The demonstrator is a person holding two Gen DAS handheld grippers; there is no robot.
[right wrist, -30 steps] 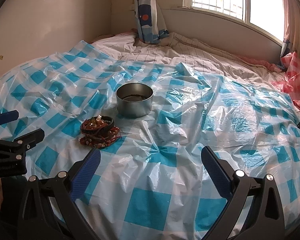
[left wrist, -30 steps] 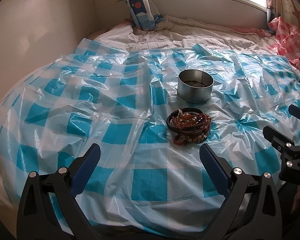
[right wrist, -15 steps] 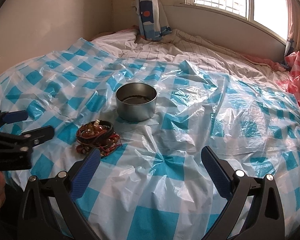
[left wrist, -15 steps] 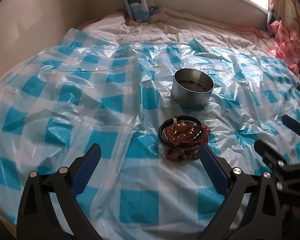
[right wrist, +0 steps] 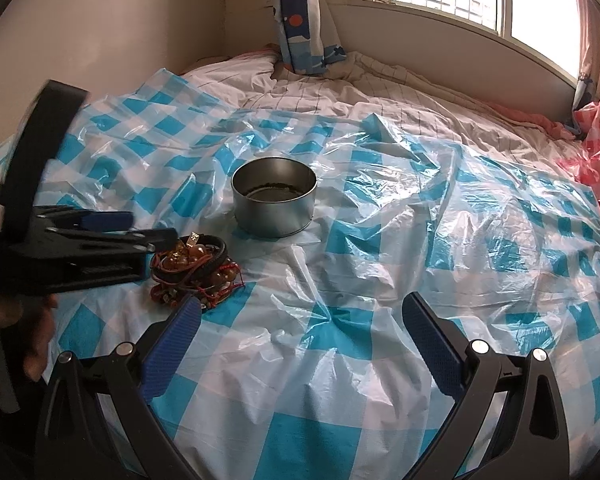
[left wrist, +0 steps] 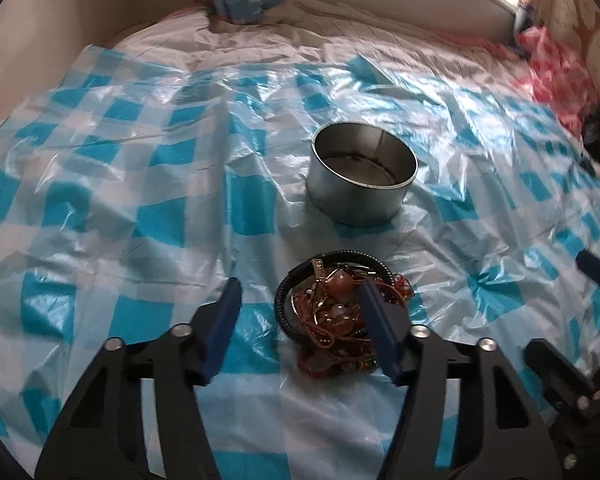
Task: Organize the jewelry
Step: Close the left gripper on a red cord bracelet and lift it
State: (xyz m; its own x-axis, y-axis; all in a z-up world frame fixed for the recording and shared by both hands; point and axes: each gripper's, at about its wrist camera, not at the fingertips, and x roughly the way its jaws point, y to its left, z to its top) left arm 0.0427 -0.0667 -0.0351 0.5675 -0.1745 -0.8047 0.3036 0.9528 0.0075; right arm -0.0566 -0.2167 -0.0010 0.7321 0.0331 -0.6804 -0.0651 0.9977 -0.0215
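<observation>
A tangled pile of jewelry, amber beads and red cords inside a black band, lies on the blue-checked plastic sheet. Just beyond it stands a round metal tin with some dark bits inside. My left gripper hangs over the pile and its jaws are closing. The pile sits toward the right finger, and the left finger is clear of it. In the right wrist view the left gripper reaches the pile from the left, near the tin. My right gripper is open over bare sheet.
The sheet covers a bed with a striped cover toward the wall. A patterned pillow leans at the back under the window. Red checked cloth lies at the far right. A hand holds the left gripper.
The left gripper has moved forward and down onto the jewelry pile, and its jaws have narrowed from wide open. The right gripper has hardly moved.
</observation>
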